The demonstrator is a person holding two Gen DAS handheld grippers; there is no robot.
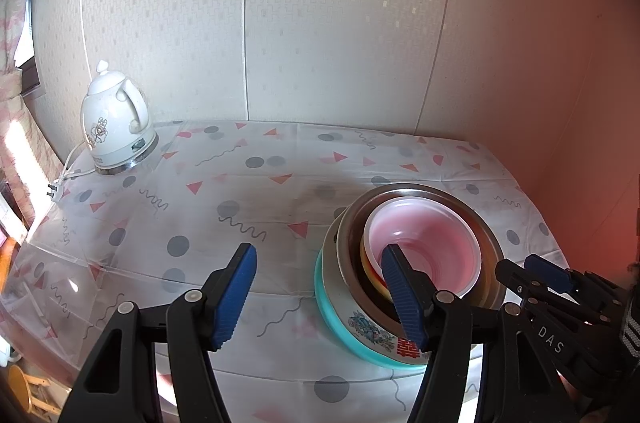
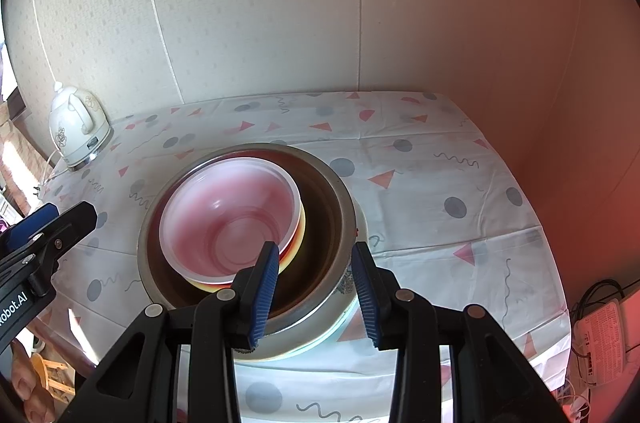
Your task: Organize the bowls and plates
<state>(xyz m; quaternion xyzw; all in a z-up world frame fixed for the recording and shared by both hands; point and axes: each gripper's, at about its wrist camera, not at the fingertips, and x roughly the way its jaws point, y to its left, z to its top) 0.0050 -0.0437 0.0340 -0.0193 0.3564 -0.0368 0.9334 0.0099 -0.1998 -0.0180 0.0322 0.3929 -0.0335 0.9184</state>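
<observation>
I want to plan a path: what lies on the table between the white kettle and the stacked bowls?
Only bare patterned tablecloth lies between the kettle and the stacked bowls; both wrist views show it.

The right gripper (image 1: 548, 277) body reads "DAS"; the left gripper (image 2: 48, 223) body reads "obot.AI"; a red double-happiness sign marks the enamel basin (image 1: 370, 333) side

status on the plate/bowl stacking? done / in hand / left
Done: everything visible is nested in one stack, with the pink translucent bowl on a yellow-red bowl inside the metal bowl, over the floral enamel basin.
In hand: nothing; left gripper and right gripper are both open, the right straddling the metal bowl's rim.
Left: no loose dishes on the tablecloth; possibly just straightening.
</observation>
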